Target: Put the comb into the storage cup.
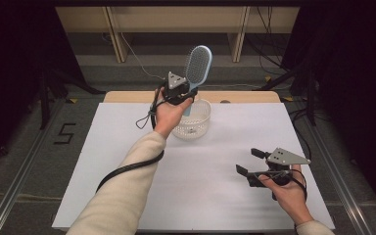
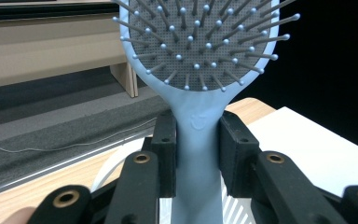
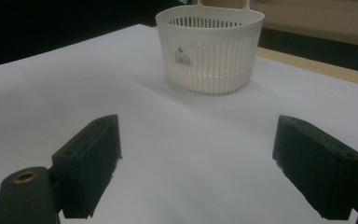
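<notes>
A light blue hairbrush (image 1: 198, 65) stands upright above the white slotted basket (image 1: 193, 126), its bristled head at the top. My left gripper (image 1: 182, 93) is shut on the brush's handle (image 2: 198, 154), with both black pads pressed against its sides. The handle's lower end hangs over the basket's opening. At the near right of the table my right gripper (image 1: 246, 161) rests open, jaws wide apart with nothing between them (image 3: 198, 163). It points toward the basket (image 3: 209, 46) across the white table cover.
A white sheet (image 1: 127, 161) covers the table, with a wooden strip (image 1: 127, 96) showing at the far edge. Black cables trail from both grippers. Beyond the table lie a grey floor, wooden shelf legs and loose cords.
</notes>
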Motion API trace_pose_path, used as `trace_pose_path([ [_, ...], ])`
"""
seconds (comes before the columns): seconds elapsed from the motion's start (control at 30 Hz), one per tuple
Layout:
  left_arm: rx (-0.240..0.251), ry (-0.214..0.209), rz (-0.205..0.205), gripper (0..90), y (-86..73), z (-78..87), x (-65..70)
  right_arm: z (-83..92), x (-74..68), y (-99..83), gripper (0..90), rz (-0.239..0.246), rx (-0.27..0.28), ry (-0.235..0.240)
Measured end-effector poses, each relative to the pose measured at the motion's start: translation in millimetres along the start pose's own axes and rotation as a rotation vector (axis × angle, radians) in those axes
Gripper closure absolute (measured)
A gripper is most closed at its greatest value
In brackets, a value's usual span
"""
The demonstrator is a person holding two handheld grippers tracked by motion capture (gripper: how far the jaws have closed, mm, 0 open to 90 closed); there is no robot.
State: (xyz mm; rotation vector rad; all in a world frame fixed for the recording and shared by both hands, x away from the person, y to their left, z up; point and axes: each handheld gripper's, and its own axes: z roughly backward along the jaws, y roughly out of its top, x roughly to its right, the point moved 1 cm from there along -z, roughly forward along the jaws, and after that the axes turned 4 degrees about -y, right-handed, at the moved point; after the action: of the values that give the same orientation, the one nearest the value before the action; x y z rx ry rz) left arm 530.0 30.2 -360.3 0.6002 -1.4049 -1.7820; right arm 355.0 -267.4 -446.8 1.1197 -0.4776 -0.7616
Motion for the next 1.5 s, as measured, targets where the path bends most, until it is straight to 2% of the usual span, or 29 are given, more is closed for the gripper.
trace_pose_path([
  [1.03,-0.011,-0.003,0.002,69.6,-1.4,-9.0,1.1,0.2,0.1,0.0,15.9,-0.001,0.003,0.001],
  [1.5,-0.016,-0.017,0.005,69.6,-3.7,-12.2,4.7,0.0,0.0,-0.2,15.8,-0.002,0.004,0.003],
])
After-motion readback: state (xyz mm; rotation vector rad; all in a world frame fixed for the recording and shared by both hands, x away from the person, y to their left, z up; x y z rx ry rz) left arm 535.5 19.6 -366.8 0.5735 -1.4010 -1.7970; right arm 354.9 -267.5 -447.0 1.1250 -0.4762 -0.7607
